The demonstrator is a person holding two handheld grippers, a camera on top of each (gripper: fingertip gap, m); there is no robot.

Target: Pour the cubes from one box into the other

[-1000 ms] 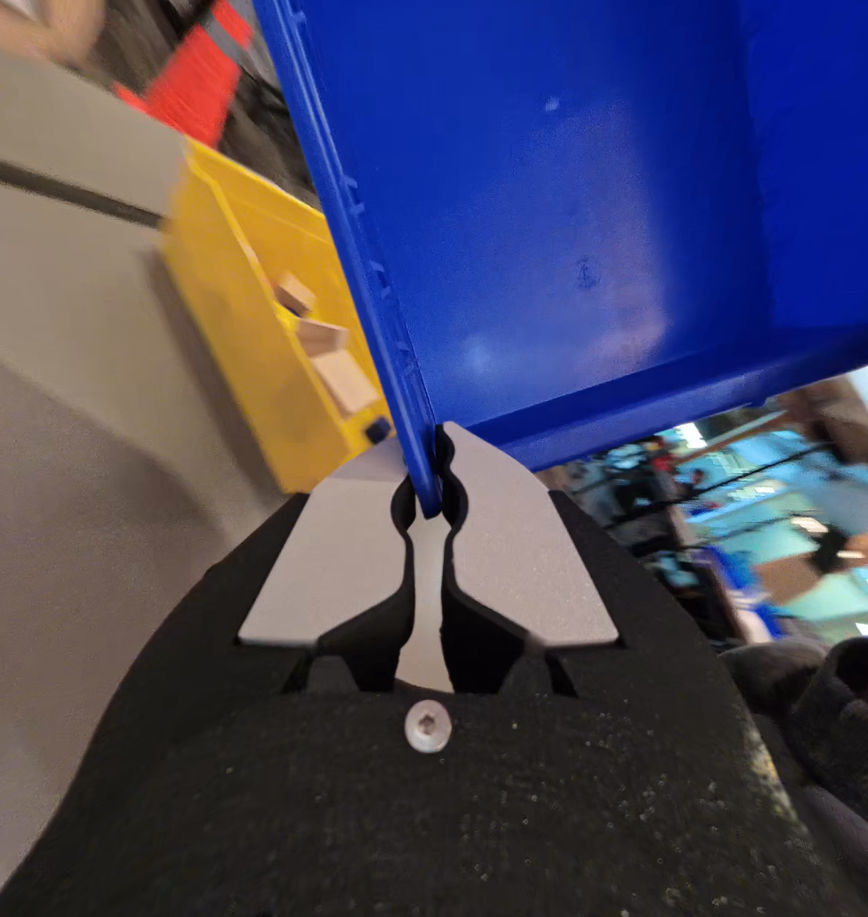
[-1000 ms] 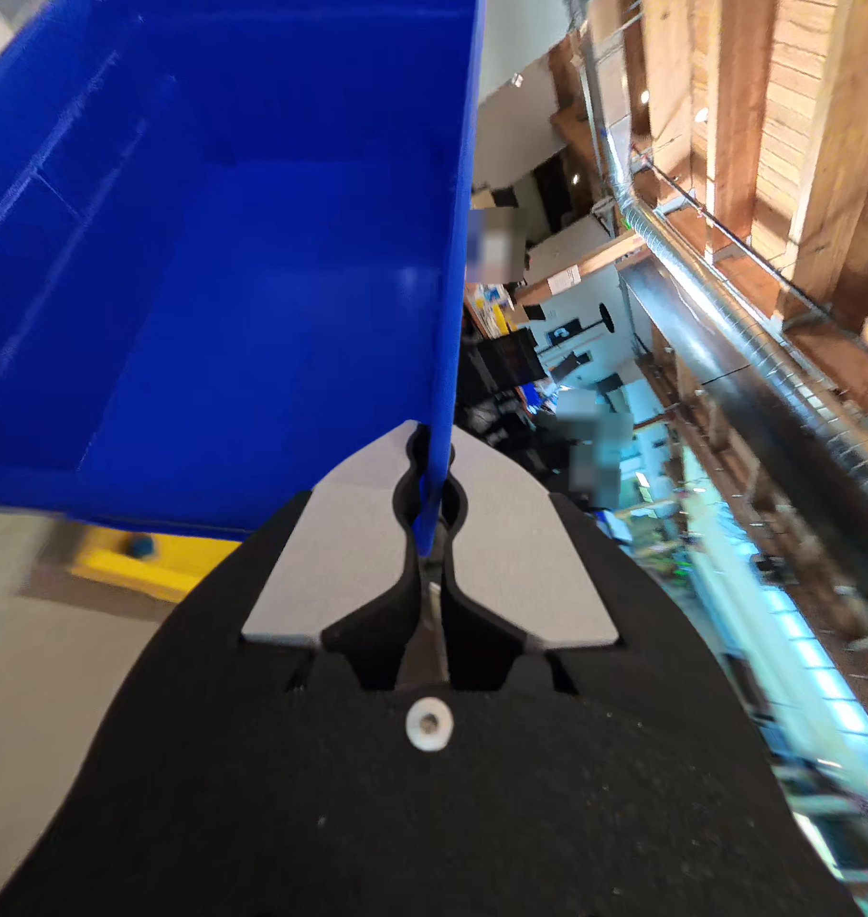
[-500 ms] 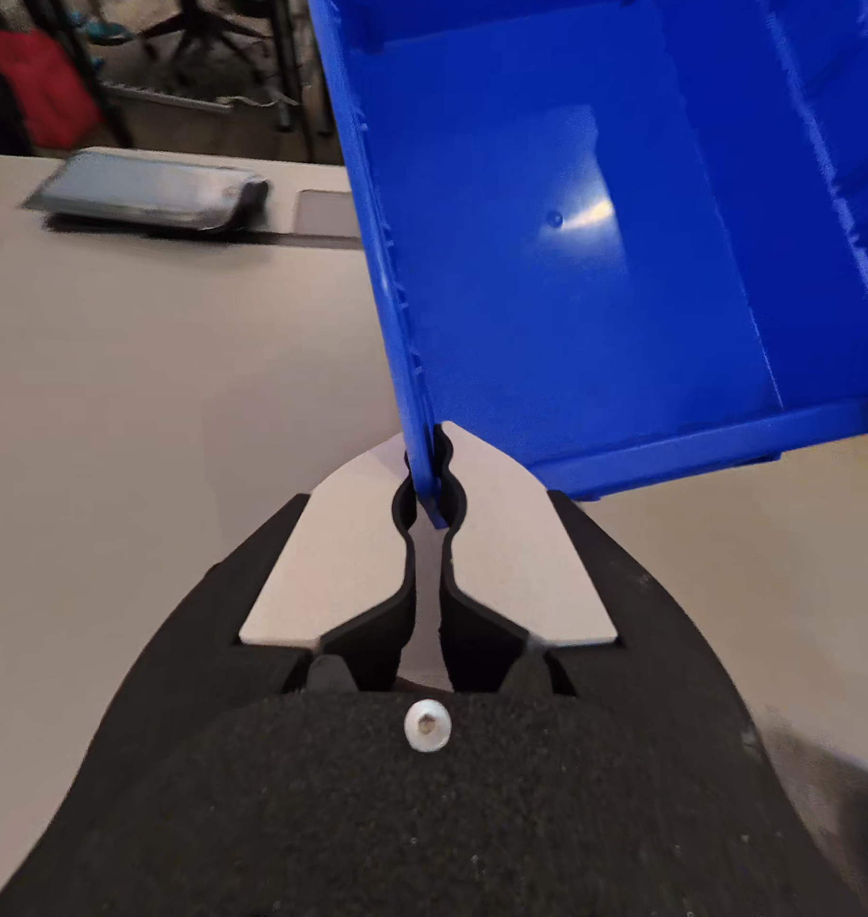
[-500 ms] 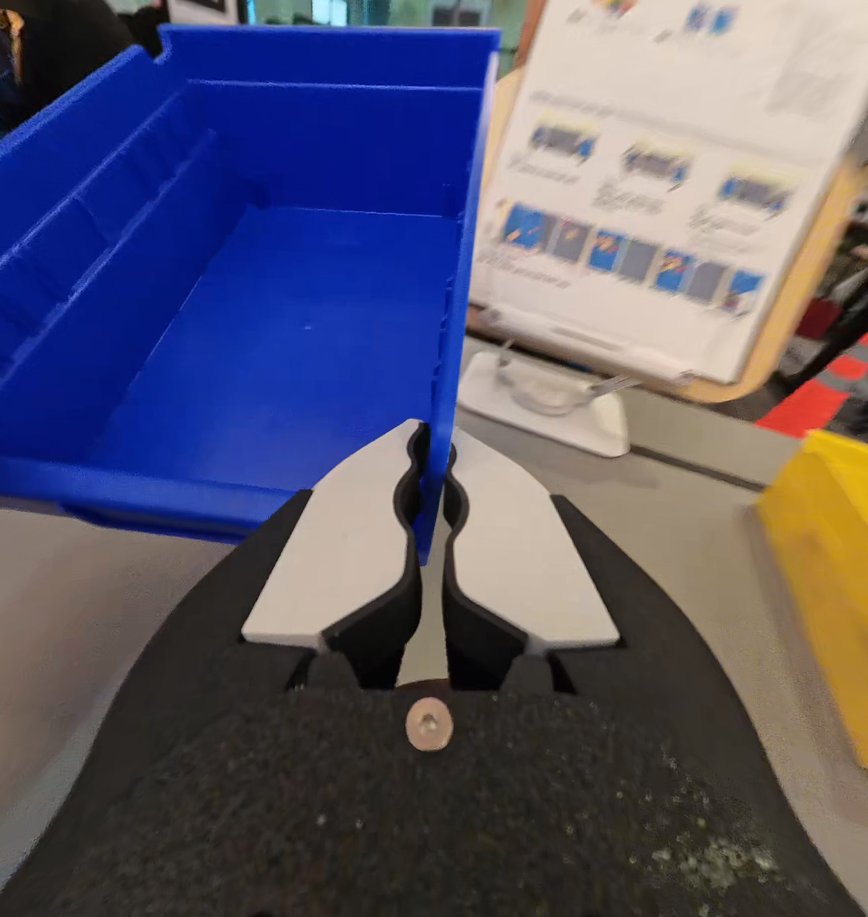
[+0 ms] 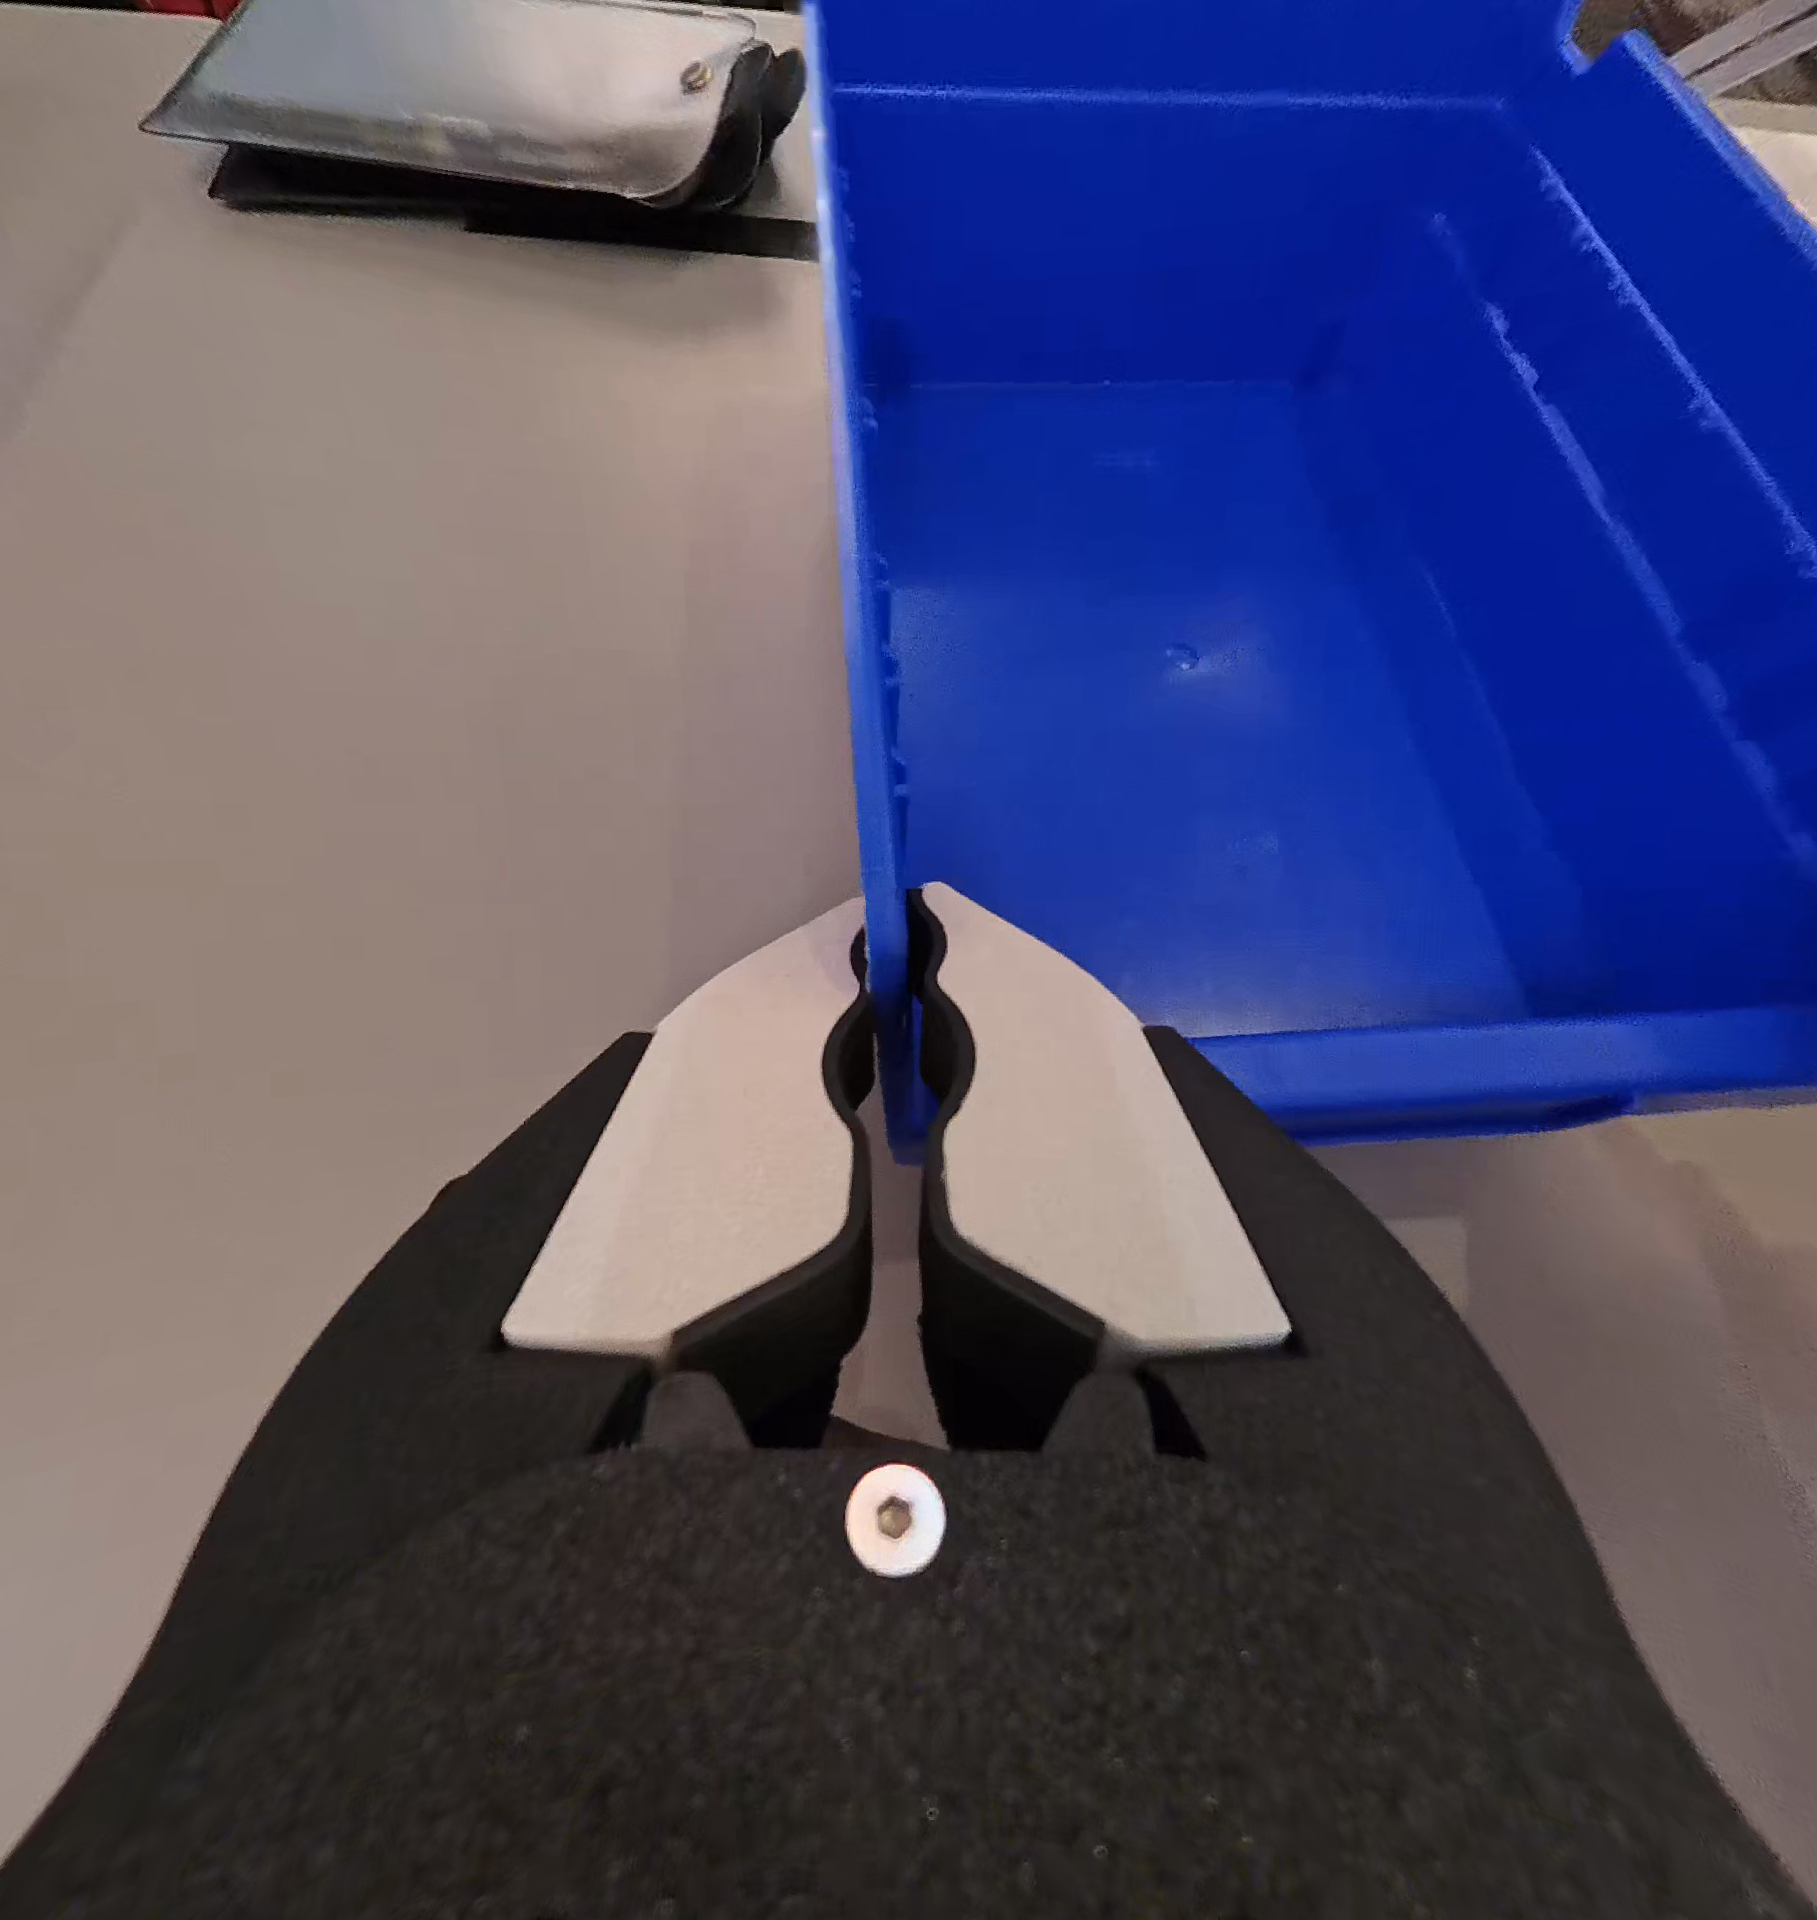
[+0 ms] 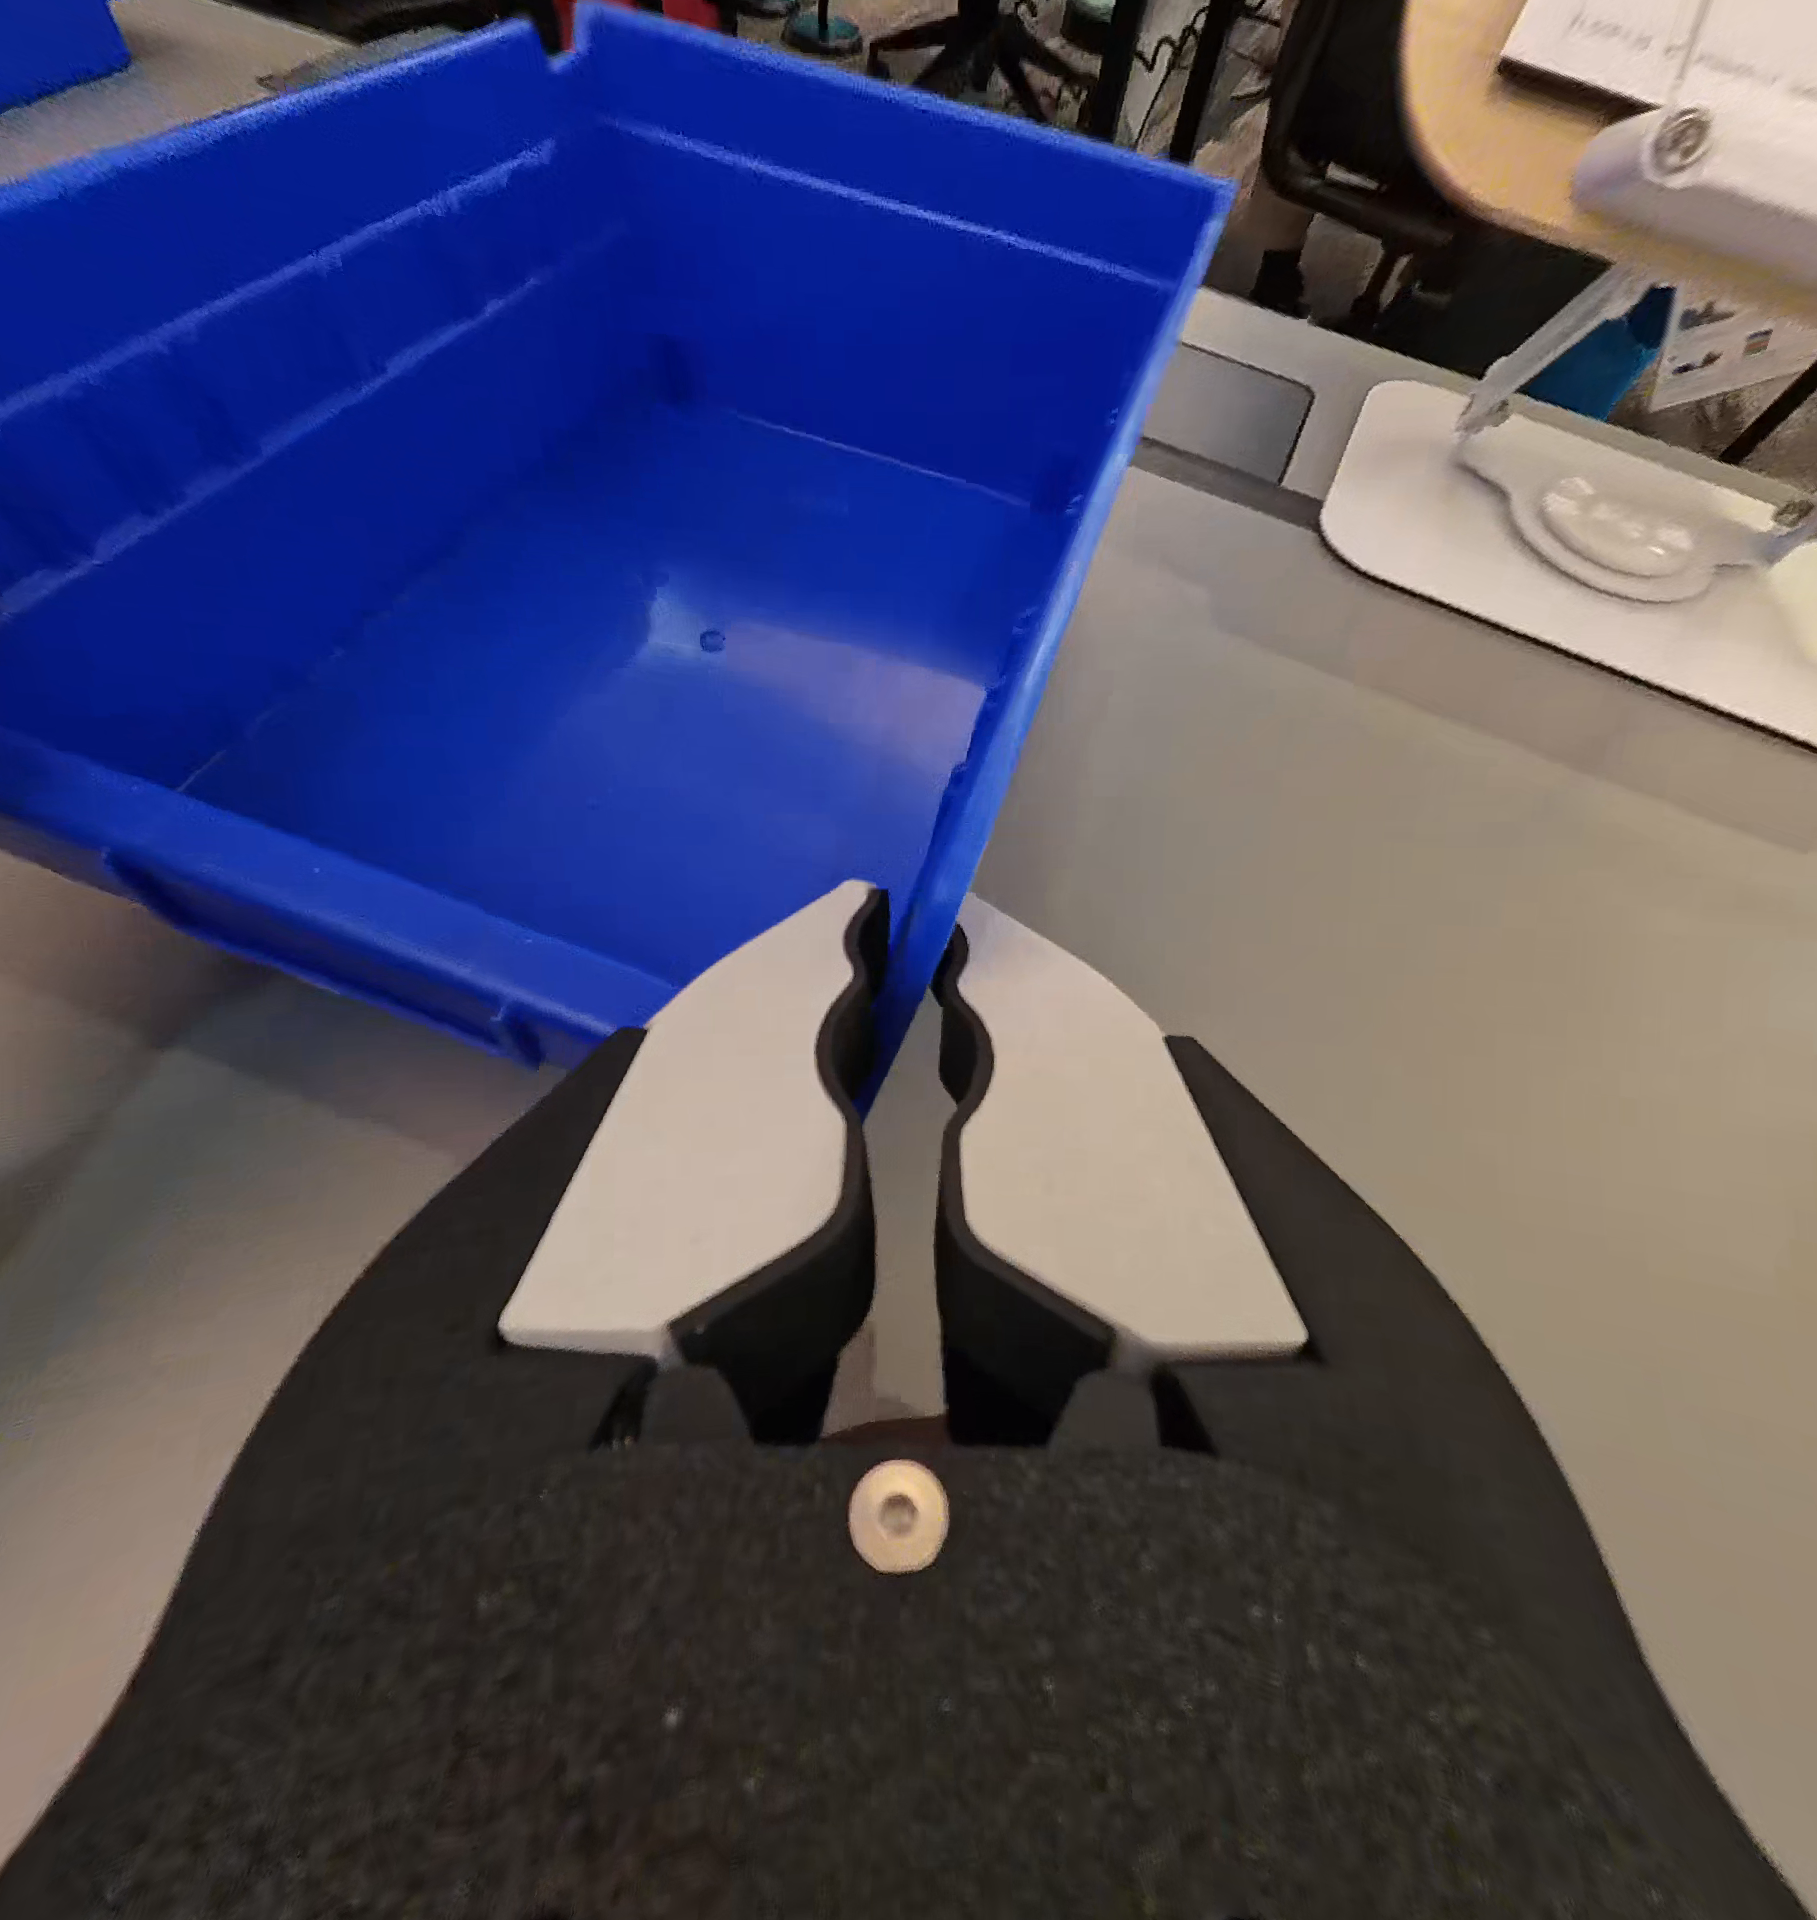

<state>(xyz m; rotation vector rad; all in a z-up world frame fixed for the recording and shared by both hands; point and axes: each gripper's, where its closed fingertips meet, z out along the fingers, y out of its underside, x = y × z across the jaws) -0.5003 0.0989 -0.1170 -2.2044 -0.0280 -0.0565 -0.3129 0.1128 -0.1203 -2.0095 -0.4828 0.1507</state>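
Left gripper (image 5: 891,940) pinched narrow on the left wall of the blue box (image 5: 1299,675); right gripper (image 6: 909,935) likewise clamped on its right wall. Brought down from a steep tilt a second earlier to upright, low over or resting on the grey table (image 5: 364,623); contact not clear. No cubes inside, so pouring judged finished, with only setting down and letting go left. Beyond, a dark pouch (image 5: 468,104) and a white stand (image 6: 1610,540) holding a printed sheet, writing too blurred to read. Yellow box out of view.

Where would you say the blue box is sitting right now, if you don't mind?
The blue box is between the two grippers: the left gripper clamps one side wall, the right gripper the opposite, above the grey table.
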